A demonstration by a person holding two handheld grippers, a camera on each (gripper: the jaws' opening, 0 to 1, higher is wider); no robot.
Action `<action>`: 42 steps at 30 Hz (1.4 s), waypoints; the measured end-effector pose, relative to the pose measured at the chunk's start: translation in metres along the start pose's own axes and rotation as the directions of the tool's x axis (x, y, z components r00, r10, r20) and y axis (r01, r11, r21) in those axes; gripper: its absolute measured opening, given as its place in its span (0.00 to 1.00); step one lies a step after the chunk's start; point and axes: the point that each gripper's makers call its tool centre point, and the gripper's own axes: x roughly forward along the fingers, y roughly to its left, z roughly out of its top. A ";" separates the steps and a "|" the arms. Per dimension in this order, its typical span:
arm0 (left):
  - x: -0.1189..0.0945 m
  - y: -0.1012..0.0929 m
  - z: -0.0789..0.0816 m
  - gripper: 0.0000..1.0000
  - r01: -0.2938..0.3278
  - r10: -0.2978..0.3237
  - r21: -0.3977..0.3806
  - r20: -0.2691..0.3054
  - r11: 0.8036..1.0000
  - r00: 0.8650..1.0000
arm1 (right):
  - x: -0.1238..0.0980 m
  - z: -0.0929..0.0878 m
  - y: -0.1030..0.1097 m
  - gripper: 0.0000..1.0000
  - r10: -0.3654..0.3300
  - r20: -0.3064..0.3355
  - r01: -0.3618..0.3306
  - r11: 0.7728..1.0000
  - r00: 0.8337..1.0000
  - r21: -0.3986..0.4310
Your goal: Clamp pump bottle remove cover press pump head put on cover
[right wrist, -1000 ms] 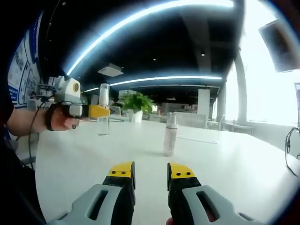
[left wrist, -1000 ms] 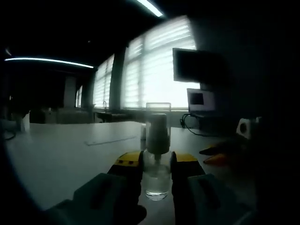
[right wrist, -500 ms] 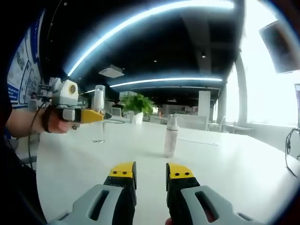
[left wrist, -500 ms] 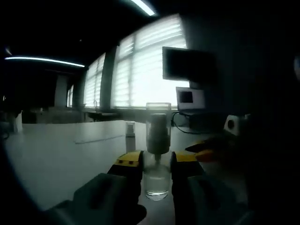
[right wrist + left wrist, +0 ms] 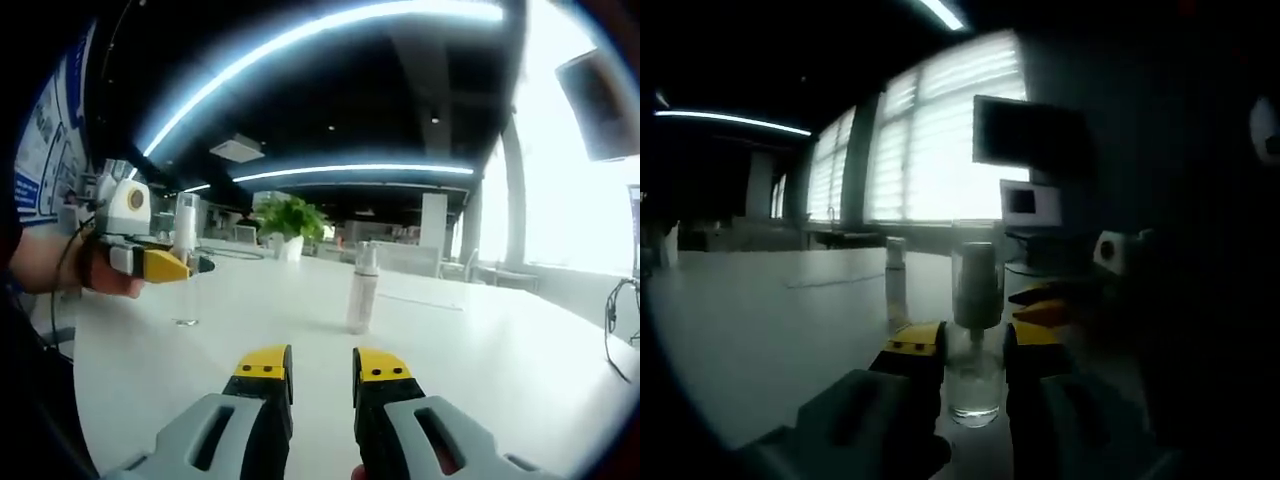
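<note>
A clear pump bottle [image 5: 974, 385] with a clear cover over its grey pump head stands upright between my left gripper's [image 5: 973, 345] yellow-tipped jaws, which are shut on its body. In the right gripper view the same bottle [image 5: 186, 225] hangs in the left gripper [image 5: 178, 268] at the far left, its base just above the white table [image 5: 480, 350], with a person's hand behind it. My right gripper [image 5: 321, 365] is low over the table, open with nothing between its jaws. Its orange tips [image 5: 1045, 305] show at the right of the left gripper view.
A second, frosted pump bottle [image 5: 362, 290] stands alone mid-table, also seen as the bottle [image 5: 896, 285]. A dark monitor [image 5: 1025, 135] and a small screen [image 5: 1023, 203] sit before bright windows. A potted plant [image 5: 290, 218] is at the table's far end, cables [image 5: 615, 320] at the right.
The left gripper has carried the clear bottle leftward and lower, nearer the table. The left gripper view has swung round. The right gripper has hardly moved; its jaws have narrowed slightly.
</note>
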 end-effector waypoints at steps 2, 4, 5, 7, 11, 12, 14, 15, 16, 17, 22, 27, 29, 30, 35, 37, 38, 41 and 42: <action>0.001 -0.003 -0.006 0.15 0.000 0.000 -0.019 -0.006 1.000 1.000 | 0.000 0.000 0.000 0.19 -0.001 0.000 0.001 1.000 1.000 0.001; 0.002 -0.006 -0.011 0.15 0.004 -0.005 -0.015 -0.020 1.000 1.000 | 0.000 0.000 0.000 0.19 -0.001 -0.001 0.001 1.000 1.000 0.003; 0.002 -0.008 -0.015 0.15 0.007 -0.007 -0.008 -0.028 1.000 1.000 | 0.000 0.000 0.000 0.19 -0.002 -0.001 0.002 1.000 1.000 0.003; 0.003 -0.010 -0.018 0.15 0.007 -0.007 0.008 -0.034 1.000 0.999 | 0.000 0.000 0.000 0.19 -0.001 0.000 0.001 1.000 1.000 0.003; 0.003 -0.013 -0.019 0.15 0.010 -0.008 0.047 -0.045 0.999 0.999 | -0.001 0.001 0.000 0.18 -0.002 0.005 0.002 1.000 1.000 0.008; 0.003 -0.014 -0.019 0.15 0.014 -0.012 0.044 -0.044 0.999 0.999 | -0.001 0.001 0.001 0.18 -0.002 0.006 0.001 1.000 1.000 0.008; 0.003 -0.015 -0.020 0.15 0.018 -0.016 0.042 -0.048 0.999 0.999 | 0.000 0.000 0.000 0.18 -0.001 0.006 0.001 1.000 1.000 0.007; 0.003 -0.015 -0.021 0.15 0.018 -0.016 0.037 -0.048 0.999 0.999 | 0.000 0.001 0.000 0.18 -0.001 0.008 0.001 1.000 1.000 0.006; 0.003 -0.016 -0.020 0.15 0.018 -0.017 0.032 -0.048 0.999 0.999 | 0.000 0.001 0.000 0.18 -0.001 0.008 0.001 1.000 1.000 0.007; 0.003 -0.016 -0.020 0.15 0.018 -0.016 0.025 -0.046 1.000 0.999 | -0.001 0.001 0.001 0.18 -0.001 0.009 0.001 1.000 1.000 0.008; 0.002 -0.013 -0.020 0.15 0.006 -0.006 0.016 -0.037 1.000 0.999 | -0.001 0.001 0.001 0.18 0.003 0.009 -0.003 1.000 1.000 0.002; 0.001 -0.014 -0.020 0.15 -0.001 0.002 0.010 -0.029 1.000 1.000 | -0.002 0.003 0.001 0.18 0.003 0.017 -0.003 1.000 1.000 0.010; 0.000 -0.014 -0.019 0.15 -0.006 0.006 0.011 -0.027 1.000 1.000 | -0.003 0.003 0.001 0.18 0.004 0.020 -0.004 1.000 1.000 0.011; 0.001 -0.015 -0.019 0.15 -0.011 0.011 0.010 -0.027 1.000 1.000 | -0.003 0.003 0.001 0.18 0.004 0.021 -0.004 1.000 1.000 0.011; 0.001 -0.016 -0.019 0.15 -0.016 0.017 0.020 -0.024 1.000 1.000 | -0.003 0.003 0.000 0.18 0.003 0.025 -0.004 1.000 1.000 0.019; 0.001 -0.014 -0.019 0.15 -0.015 0.015 0.016 -0.022 1.000 1.000 | -0.003 0.002 -0.001 0.18 0.002 0.024 -0.003 1.000 1.000 0.023; 0.001 -0.015 -0.019 0.15 -0.014 0.015 0.014 -0.022 1.000 1.000 | -0.003 0.002 -0.001 0.18 0.001 0.023 -0.002 1.000 1.000 0.022; 0.001 -0.016 -0.019 0.15 -0.016 0.016 0.007 -0.022 1.000 1.000 | -0.003 0.003 0.001 0.18 0.002 0.018 -0.002 1.000 1.000 0.017; 0.001 -0.016 -0.019 0.15 -0.015 0.015 0.009 -0.021 1.000 1.000 | -0.003 0.003 0.001 0.18 0.001 0.018 -0.002 1.000 1.000 0.016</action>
